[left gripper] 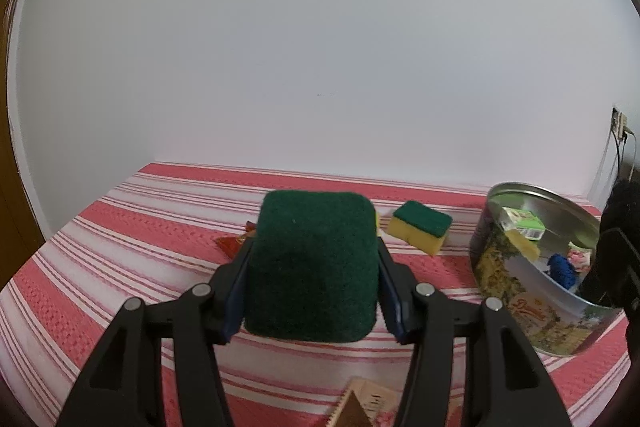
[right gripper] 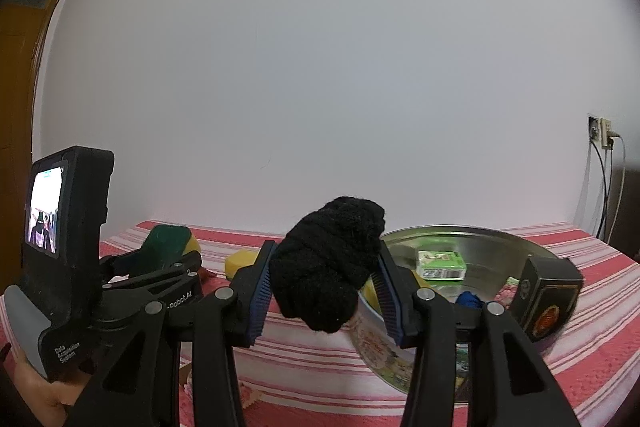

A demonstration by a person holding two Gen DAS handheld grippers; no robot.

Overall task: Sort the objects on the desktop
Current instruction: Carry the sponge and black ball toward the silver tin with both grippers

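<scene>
My left gripper (left gripper: 311,269) has its jaws clamped on a green-topped scouring sponge (left gripper: 316,263), lifted above the red-and-white striped worktop (left gripper: 120,251). Beyond it lies a second yellow-and-green sponge (left gripper: 420,227), and a red packet (left gripper: 234,243) peeks out at left. At right stands a round printed tin (left gripper: 516,307) holding a green-and-white carton (left gripper: 522,223) and something blue (left gripper: 562,267).

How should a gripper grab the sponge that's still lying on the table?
Grip the loose sponge across its yellow foam sides, coming from above. It lies flat, green scrub side up, clear of the tin, and its soft sides should squash and hold between the pads.
</scene>
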